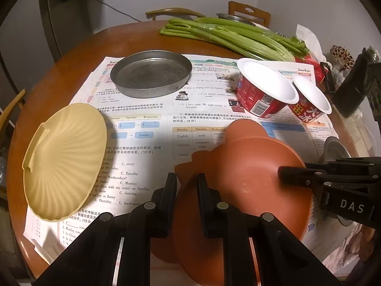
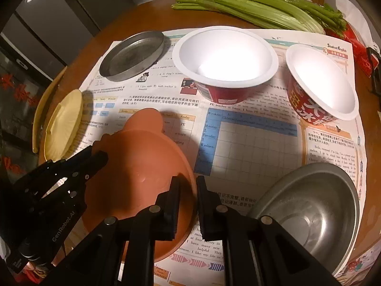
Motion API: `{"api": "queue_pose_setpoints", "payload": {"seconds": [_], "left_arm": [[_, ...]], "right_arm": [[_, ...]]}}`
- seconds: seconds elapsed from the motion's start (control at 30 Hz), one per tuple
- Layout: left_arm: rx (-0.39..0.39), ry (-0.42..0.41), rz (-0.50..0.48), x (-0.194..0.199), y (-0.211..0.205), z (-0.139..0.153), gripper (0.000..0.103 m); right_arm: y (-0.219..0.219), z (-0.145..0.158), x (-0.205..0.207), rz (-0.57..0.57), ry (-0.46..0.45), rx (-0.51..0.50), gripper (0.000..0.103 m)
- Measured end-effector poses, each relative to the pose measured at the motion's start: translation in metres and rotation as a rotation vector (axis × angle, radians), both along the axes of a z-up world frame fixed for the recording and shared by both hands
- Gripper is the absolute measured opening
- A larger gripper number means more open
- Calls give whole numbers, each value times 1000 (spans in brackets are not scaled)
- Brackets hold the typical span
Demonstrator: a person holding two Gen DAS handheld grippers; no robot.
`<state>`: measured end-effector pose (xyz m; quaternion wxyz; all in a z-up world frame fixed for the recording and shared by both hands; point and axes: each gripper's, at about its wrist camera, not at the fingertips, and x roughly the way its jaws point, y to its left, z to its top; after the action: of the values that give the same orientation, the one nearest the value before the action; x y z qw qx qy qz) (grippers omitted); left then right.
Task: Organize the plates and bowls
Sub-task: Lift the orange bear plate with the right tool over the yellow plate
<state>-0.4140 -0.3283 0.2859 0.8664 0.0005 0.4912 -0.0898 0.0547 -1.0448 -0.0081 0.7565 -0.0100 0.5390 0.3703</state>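
An orange plate (image 1: 238, 166) (image 2: 142, 157) with two round ears lies over the newspaper near the table's front. My left gripper (image 1: 187, 177) is shut on its left rim and shows in the right wrist view as a black clamp (image 2: 101, 158). My right gripper (image 2: 188, 180) is shut on the opposite rim and enters the left wrist view from the right (image 1: 285, 174). A yellow fluted plate (image 1: 64, 162) (image 2: 63, 124) sits to the left. Behind are a flat metal pan (image 1: 151, 72) (image 2: 132, 56) and two red paper bowls (image 1: 266, 83) (image 2: 321, 78).
A steel bowl (image 2: 307, 205) stands at the front right, close to my right gripper. Celery stalks (image 1: 233, 35) lie across the back of the round wooden table (image 1: 78, 47). Newspaper (image 2: 250, 143) covers the middle. Wooden chairs (image 1: 248, 12) stand behind.
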Motion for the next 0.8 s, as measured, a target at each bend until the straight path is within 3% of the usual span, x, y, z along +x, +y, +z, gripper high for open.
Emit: {"api": "queue_pose_setpoints", "payload": {"seconds": [0.3,0.63,0.8], "left_arm": [[-15,-11,29,0,13,9,16],[-33,-109,69,-7,33,33,15],[-40,-106,96,-7,47,36,15]], "right_arm": [[3,11,-5,-1,-27,2,13],[19,24,-11,3,-61,9,13],[27,32,-13,7,-69,17,13]]}}
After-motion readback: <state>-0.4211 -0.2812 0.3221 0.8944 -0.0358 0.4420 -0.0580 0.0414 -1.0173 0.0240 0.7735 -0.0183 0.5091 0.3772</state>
